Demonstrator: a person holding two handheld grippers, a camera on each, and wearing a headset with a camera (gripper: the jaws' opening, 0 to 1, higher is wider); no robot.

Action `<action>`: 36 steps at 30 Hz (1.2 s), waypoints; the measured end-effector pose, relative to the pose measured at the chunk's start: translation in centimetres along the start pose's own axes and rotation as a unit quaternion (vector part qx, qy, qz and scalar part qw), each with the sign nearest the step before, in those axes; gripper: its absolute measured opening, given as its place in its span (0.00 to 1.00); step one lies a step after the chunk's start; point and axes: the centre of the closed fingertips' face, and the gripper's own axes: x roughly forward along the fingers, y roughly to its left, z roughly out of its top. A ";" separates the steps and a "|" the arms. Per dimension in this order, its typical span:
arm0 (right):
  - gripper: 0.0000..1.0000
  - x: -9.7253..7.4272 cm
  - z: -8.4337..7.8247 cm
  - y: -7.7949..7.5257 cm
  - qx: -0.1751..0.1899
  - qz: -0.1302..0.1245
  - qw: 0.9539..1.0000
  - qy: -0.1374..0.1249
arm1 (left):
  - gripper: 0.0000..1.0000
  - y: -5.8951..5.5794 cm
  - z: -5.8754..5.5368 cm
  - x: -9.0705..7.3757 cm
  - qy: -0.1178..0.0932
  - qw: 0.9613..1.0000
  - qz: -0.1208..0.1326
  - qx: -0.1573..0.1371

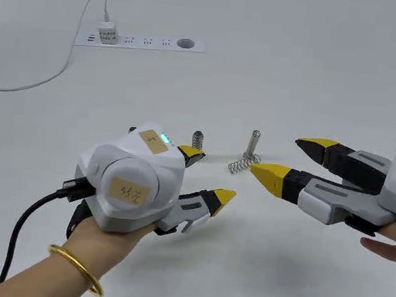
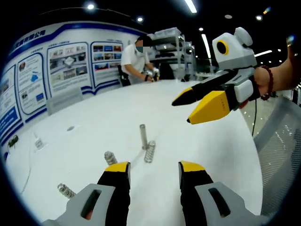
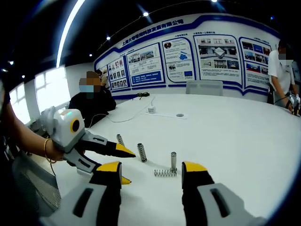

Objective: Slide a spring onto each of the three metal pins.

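A bare metal pin [image 1: 254,142] stands upright on the white table, and a loose spring [image 1: 244,164] lies on its side at its foot. To its left stands a second pin with a spring on it [image 1: 198,139]. In the left gripper view I see the bare pin [image 2: 143,136], the loose spring [image 2: 149,151] and two sprung pins [image 2: 110,157] [image 2: 66,190]. My left gripper [image 1: 208,174] is open and empty, just left of the pins. My right gripper [image 1: 284,156] is open and empty, its lower tip close to the loose spring [image 3: 164,173].
A white power strip [image 1: 141,41] with a plugged charger [image 1: 108,30] and cable lies at the far side of the table. A black cable trails from the left gripper. People stand at the table's far edges in both gripper views.
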 end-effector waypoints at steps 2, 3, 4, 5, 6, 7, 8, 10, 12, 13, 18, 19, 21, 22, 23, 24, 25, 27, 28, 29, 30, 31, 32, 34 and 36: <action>0.53 -0.3 -0.2 0.1 0.004 0.003 1.000 0.000 | 0.40 0.1 -0.2 0.5 0.004 1.000 0.001 0.002; 0.53 -0.3 -0.3 0.1 0.003 0.004 1.000 0.001 | 0.39 0.1 -0.4 0.8 0.008 1.000 0.002 0.005; 0.53 -0.4 -0.4 0.1 -0.001 0.006 1.000 0.003 | 0.38 0.2 -0.5 1.1 0.012 1.000 0.004 0.004; 0.53 -0.5 -0.5 0.1 -0.001 0.006 1.000 0.004 | 0.37 0.3 -0.6 1.3 0.012 1.000 0.003 0.003; 0.53 -0.6 -0.7 0.0 0.000 0.006 1.000 0.006 | 0.36 0.3 -0.6 1.7 0.011 1.000 0.001 -0.004; 0.53 -0.7 -0.8 -0.1 0.002 0.005 1.000 0.006 | 0.35 0.3 -0.6 1.9 0.009 1.000 0.000 -0.009; 0.53 -0.7 -0.8 -0.2 0.004 0.004 1.000 0.006 | 0.34 0.4 -0.6 2.1 0.008 1.000 0.001 -0.009; 0.53 -1.0 -1.0 -0.4 0.007 0.002 1.000 0.005 | 0.33 0.5 -0.6 2.7 0.011 1.000 0.002 -0.007; 0.53 -1.2 -1.1 -0.6 0.007 -0.002 1.000 0.006 | 0.31 0.6 -0.7 3.2 0.015 1.000 0.000 -0.004; 0.53 -1.2 -1.1 -0.7 0.008 -0.003 1.000 0.006 | 0.31 0.6 -0.8 3.4 0.016 1.000 0.000 -0.005; 0.51 -1.6 -1.6 -1.1 0.011 -0.008 1.000 0.008 | 0.27 0.8 -1.0 4.5 0.023 1.000 -0.004 -0.002; 0.51 -1.7 -1.6 -1.2 0.013 -0.009 1.000 0.008 | 0.26 0.9 -1.1 4.7 0.026 1.000 -0.004 -0.003; 0.50 -1.8 -1.8 -1.4 0.017 -0.012 1.000 0.011 | 0.24 1.0 -1.2 5.0 0.030 1.000 -0.006 -0.004; 0.50 -1.8 -1.9 -1.4 0.017 -0.013 1.000 0.011 | 0.24 0.9 -1.3 5.1 0.031 0.999 -0.007 -0.003; 0.50 -1.8 -1.9 -1.5 0.018 -0.014 1.000 0.011 | 0.23 0.9 -1.4 5.2 0.034 0.999 -0.009 -0.002; 0.49 -1.8 -1.9 -1.5 0.020 -0.015 1.000 0.011 | 0.22 0.8 -1.5 5.3 0.037 0.999 -0.010 -0.002; 0.49 -1.9 -1.9 -1.5 0.022 -0.015 1.000 0.010 | 0.22 0.8 -1.6 5.3 0.038 0.999 -0.011 -0.002; 0.48 -1.9 -2.0 -1.5 0.024 -0.015 1.000 0.011 | 0.21 0.8 -1.7 5.5 0.040 0.999 -0.013 -0.004; 0.48 -1.9 -2.1 -1.6 0.024 -0.016 1.000 0.012 | 0.20 0.7 -1.7 5.6 0.040 0.999 -0.013 -0.004; 0.48 -1.9 -2.2 -1.6 0.024 -0.016 0.999 0.013 | 0.20 0.8 -1.8 5.7 0.042 0.999 -0.013 -0.003; 0.48 -1.9 -2.3 -1.5 0.026 -0.015 0.999 0.014 | 0.19 0.8 -1.9 5.8 0.043 0.999 -0.013 -0.003; 0.47 -1.9 -2.4 -1.5 0.028 -0.015 0.999 0.014 | 0.18 0.8 -1.9 5.8 0.044 0.999 -0.012 -0.003; 0.47 -1.9 -2.4 -1.5 0.028 -0.015 0.999 0.015 | 0.18 0.9 -1.9 5.9 0.045 0.999 -0.012 -0.003; 0.47 -1.9 -2.5 -1.6 0.027 -0.015 0.999 0.015 | 0.16 1.0 -2.0 6.0 0.046 0.999 -0.012 -0.005; 0.47 -1.9 -2.5 -1.7 0.029 -0.016 0.999 0.016 | 0.14 1.0 -2.0 6.1 0.046 0.999 -0.012 -0.009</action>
